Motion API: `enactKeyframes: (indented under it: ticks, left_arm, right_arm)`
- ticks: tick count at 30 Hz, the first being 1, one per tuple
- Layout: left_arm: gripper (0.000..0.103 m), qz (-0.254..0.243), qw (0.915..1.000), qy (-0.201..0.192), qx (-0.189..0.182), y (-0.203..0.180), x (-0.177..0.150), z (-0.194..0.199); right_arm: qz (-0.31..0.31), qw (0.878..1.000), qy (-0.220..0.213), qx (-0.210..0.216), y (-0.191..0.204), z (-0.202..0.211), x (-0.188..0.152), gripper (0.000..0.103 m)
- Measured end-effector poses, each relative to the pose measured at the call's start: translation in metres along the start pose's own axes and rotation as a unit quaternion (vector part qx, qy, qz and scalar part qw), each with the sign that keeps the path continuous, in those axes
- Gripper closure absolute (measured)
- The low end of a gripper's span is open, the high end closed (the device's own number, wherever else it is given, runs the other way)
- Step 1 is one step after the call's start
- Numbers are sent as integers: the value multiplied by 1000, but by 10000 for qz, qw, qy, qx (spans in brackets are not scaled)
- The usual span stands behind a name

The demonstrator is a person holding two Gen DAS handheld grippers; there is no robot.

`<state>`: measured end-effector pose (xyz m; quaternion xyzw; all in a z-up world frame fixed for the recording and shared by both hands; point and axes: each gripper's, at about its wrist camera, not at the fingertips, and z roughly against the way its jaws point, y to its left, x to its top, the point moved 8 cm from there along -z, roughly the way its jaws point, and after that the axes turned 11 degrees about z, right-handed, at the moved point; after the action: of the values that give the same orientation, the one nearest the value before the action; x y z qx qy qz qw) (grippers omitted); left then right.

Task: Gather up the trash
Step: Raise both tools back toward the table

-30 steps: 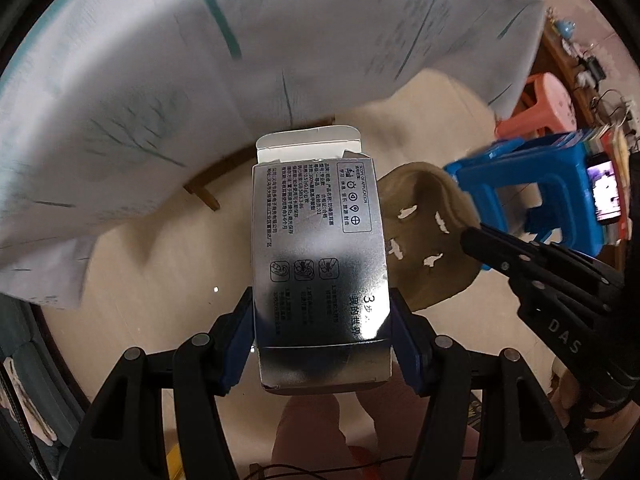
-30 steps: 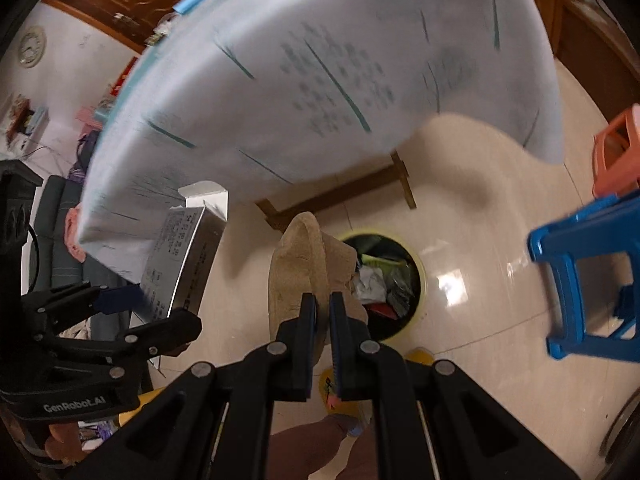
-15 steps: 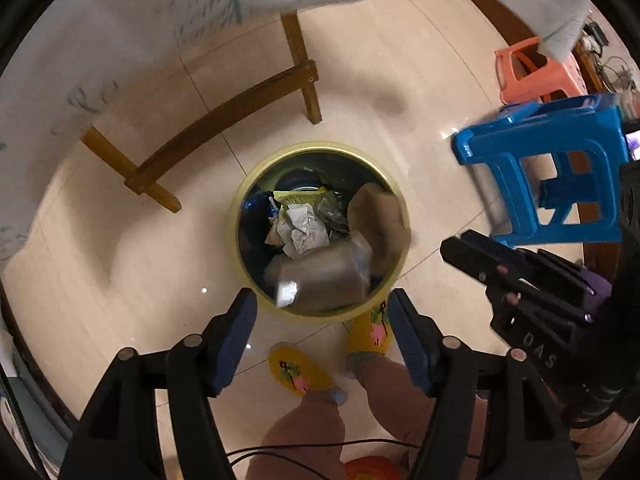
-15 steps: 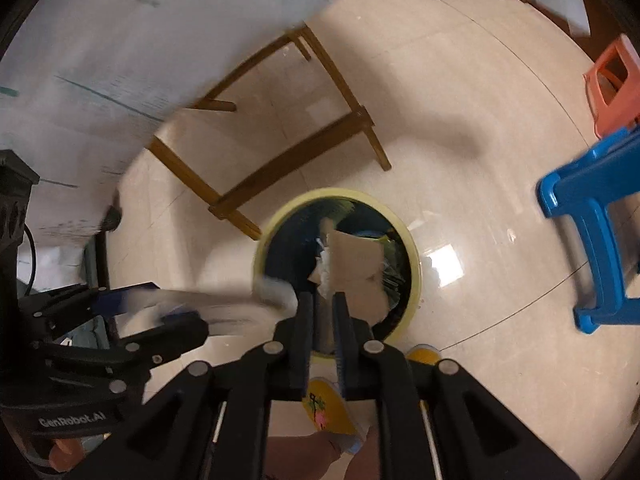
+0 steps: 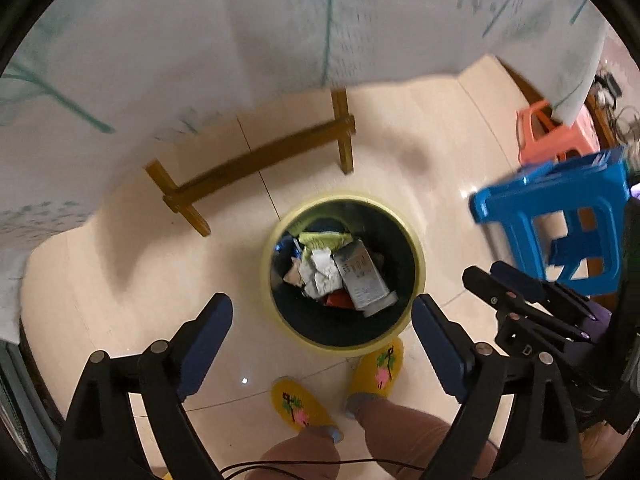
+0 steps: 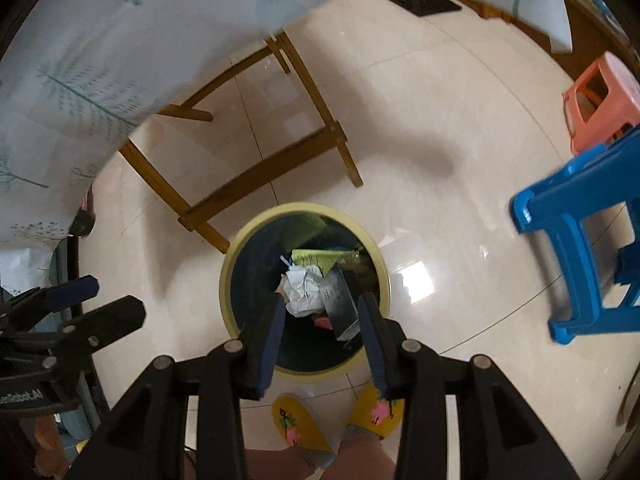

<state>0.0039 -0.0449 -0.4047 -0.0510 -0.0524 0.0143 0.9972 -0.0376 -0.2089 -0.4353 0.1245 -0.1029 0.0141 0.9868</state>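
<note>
Home room, tiled floor (image 5: 420, 128), plastic stools (image 5: 560, 216), clothed table (image 5: 240, 40)

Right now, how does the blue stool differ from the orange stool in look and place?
The blue stool is bright blue and stands nearer the yellow-rimmed trash bin; the orange stool is salmon-orange and stands farther back, behind the blue one. In the right wrist view the blue stool looks bigger, since it is closer. Both are plastic stools with open-sided legs, standing on the tiled floor.

A round trash bin (image 5: 416, 248) with a pale yellow rim and dark inside stands upright on the tiled floor. Inside lie a silver printed box (image 5: 362, 276), tilted against the right wall, crumpled white paper (image 5: 320, 274) beside it, and a yellow-green wrapper (image 5: 320, 238) behind them.
</note>
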Motion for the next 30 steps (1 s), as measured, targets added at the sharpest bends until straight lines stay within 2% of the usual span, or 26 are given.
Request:
enactKeyframes:
  ticks: [8,16,24,30]
  left_arm:
    - [10,233,9991,-348,100,6,7,77]
    - [10,265,9983,-516,106,-1,21,159]
    - [10,252,9943,-1033,87,-7,46,249]
    - [10,438,9883,-1449,160,-6,66,300]
  right_arm:
    - [165,9998,-73,1,21,51,20,65]
    - [456,9989,-143,-15,47,128,42,65]
    - [631,9966,-534,13,61,214,78,65]
    - [795,9923,-940,119,71,264,107,65]
